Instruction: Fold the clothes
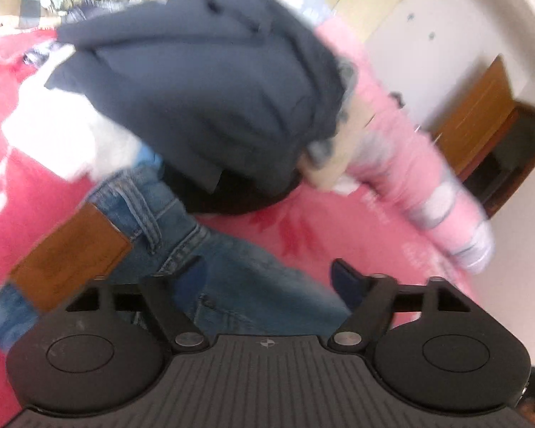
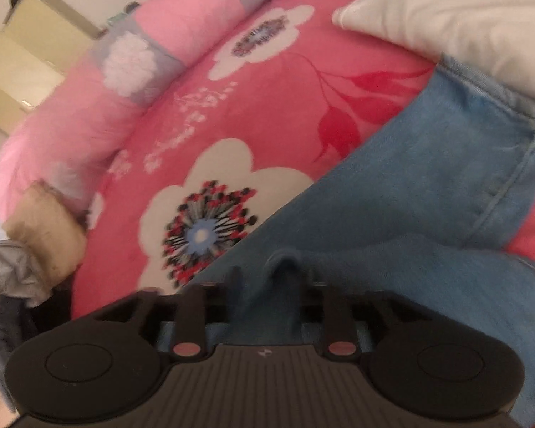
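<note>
Blue jeans with a brown leather waistband patch lie on a pink flowered bedsheet. My left gripper stands wide open just over the denim, its blue fingertips apart with nothing pinched. In the right wrist view a jeans leg runs across the sheet. My right gripper is partly open low over it, and a raised fold of denim stands between its dark fingers without being clearly pressed.
A heap of clothes sits behind the jeans: a navy garment on top, a white one and black cloth. A rolled pink blanket edges the bed. A white garment lies beyond the jeans leg.
</note>
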`<state>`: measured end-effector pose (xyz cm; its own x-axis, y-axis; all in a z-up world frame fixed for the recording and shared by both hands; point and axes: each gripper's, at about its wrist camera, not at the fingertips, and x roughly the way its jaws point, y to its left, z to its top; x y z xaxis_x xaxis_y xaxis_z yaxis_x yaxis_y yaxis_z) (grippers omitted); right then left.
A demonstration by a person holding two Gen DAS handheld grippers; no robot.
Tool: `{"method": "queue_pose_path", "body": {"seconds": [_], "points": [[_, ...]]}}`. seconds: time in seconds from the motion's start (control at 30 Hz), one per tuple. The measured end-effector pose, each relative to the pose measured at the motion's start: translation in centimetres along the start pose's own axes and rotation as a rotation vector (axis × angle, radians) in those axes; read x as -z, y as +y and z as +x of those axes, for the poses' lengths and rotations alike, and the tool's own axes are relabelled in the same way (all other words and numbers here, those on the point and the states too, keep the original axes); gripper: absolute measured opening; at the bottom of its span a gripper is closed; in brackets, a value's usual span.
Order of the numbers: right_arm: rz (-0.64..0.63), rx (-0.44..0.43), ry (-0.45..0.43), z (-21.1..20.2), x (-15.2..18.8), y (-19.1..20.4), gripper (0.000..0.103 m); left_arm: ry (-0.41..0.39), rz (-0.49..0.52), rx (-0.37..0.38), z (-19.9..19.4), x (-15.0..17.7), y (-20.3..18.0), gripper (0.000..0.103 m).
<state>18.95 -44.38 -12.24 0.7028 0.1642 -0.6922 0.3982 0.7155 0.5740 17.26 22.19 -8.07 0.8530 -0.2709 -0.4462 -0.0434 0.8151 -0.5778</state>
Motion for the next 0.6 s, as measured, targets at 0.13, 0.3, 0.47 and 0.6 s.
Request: {"method": "queue_pose_path", "body": {"seconds": [0.13, 0.3, 0.47, 0.6], "points": [[-0.048, -0.004, -0.021, -4.6, 2.4, 0.8, 0.049, -0.055, -0.009, 0.048, -5.1, 0.6, 0.1, 0.093], [-0.036, -0.096, 0.140, -5.6, 8.2, 2.5, 0.063, -0.005, -0.038, 0.062, -8.7, 3.4, 0.8, 0.093], [0.058, -0.215, 0.317, -1.2, 14.5, 3.9, 0.063, 0.084, -0.147, 0.061, -8.1, 7.7, 2.3, 0.093], [0.152, -0.302, 0.290, 1.5, 15.9, 4.3, 0.065, 0.103, -0.245, 0.054, -5.8, 9.5, 3.9, 0.092]]}}
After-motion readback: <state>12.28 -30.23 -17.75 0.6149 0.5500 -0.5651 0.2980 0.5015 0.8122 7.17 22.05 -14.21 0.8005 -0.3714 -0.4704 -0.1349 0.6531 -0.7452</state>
